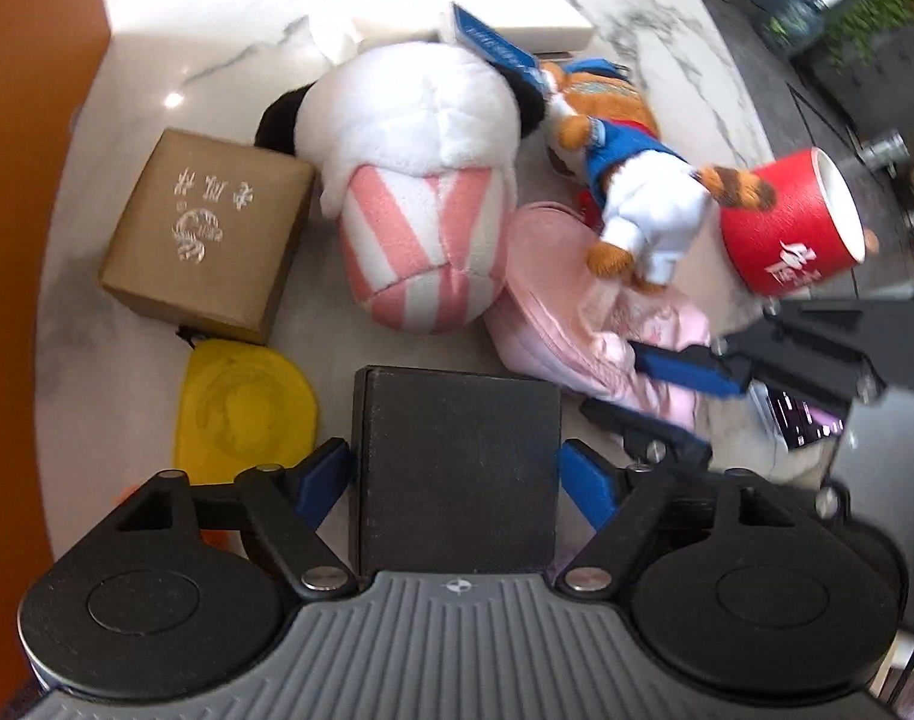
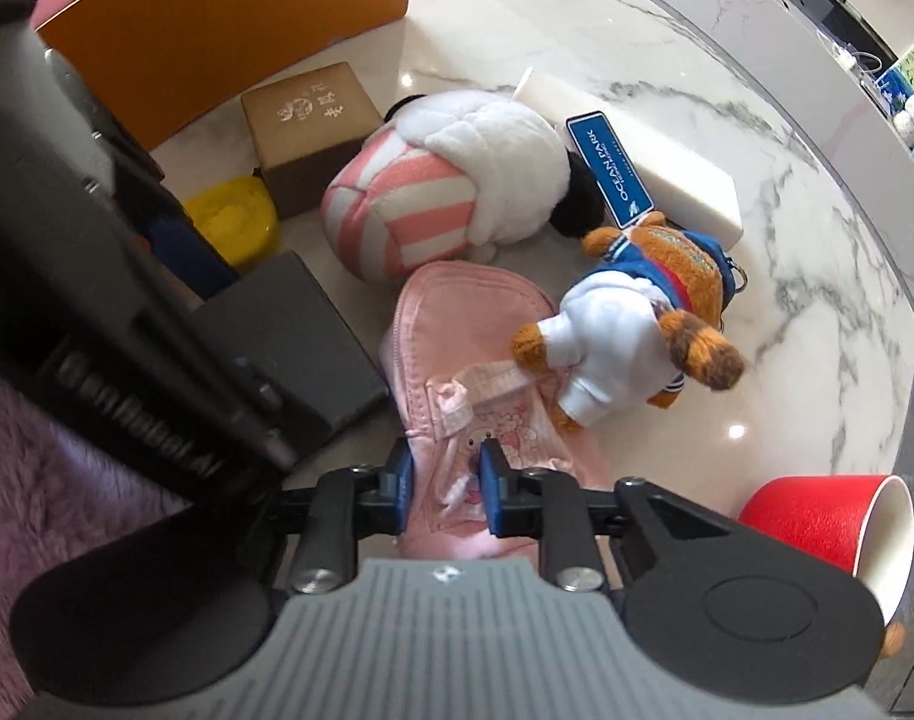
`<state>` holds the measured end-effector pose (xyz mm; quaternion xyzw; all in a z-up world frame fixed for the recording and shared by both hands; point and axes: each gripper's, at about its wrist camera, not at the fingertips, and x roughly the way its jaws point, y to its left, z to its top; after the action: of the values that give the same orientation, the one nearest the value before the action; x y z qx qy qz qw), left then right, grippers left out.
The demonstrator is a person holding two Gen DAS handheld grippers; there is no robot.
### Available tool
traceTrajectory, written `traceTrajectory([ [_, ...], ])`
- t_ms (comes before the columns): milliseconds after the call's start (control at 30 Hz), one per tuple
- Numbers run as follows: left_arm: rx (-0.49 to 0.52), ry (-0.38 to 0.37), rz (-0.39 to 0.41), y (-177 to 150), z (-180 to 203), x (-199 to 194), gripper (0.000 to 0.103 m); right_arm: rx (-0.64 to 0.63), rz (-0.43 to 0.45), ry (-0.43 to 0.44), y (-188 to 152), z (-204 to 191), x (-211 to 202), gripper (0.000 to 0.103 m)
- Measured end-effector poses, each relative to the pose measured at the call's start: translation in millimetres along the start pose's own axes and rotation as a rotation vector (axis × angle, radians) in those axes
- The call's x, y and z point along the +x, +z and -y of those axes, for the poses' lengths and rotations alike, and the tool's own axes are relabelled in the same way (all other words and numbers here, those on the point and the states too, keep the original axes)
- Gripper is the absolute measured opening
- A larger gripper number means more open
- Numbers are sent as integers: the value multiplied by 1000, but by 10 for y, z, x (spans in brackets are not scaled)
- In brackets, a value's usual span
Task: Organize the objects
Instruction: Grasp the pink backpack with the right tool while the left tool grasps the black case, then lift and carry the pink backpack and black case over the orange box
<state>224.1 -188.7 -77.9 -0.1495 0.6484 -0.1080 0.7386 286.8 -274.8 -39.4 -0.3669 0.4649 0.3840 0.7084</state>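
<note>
A black box (image 1: 457, 468) lies on the marble table between the wide blue pads of my left gripper (image 1: 460, 474). The gripper is open and both pads stand just off the box's sides. My right gripper (image 2: 447, 480) points down onto a pink cap (image 2: 475, 324) and is shut on a bunched fold of its fabric. In the left wrist view the right gripper (image 1: 619, 381) reaches in from the right onto the same pink cap (image 1: 553, 312). The black box (image 2: 300, 336) sits just left of the cap.
A white plush with pink stripes (image 1: 426, 192), an orange plush in blue and white clothes (image 2: 625, 330), a brown box (image 1: 204, 234), a yellow item (image 1: 240, 408) and a long white box (image 2: 655, 162) crowd the table. A red cup (image 2: 829, 522) lies on its side. An orange panel (image 2: 216, 18) bounds the left.
</note>
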Motion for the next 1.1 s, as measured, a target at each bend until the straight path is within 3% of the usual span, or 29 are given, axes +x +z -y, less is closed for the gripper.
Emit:
traceTrajectory([
  [200,33,25,21,-23,34,58,93,-8,0,-12,5,-73,0,23],
  [333,76,24,22,-50,-2,66,92,35,7,25,24,-30,-69,23],
  [533,58,-35,2,-39,-147,-31,90,47,12,13,6,-87,-160,19],
  [833,25,-166,72,-61,-425,-708,90,273,90,122,48,55,-604,13],
  [1100,48,-209,187,-46,-733,-1522,90,434,198,240,267,19,-1118,13],
])
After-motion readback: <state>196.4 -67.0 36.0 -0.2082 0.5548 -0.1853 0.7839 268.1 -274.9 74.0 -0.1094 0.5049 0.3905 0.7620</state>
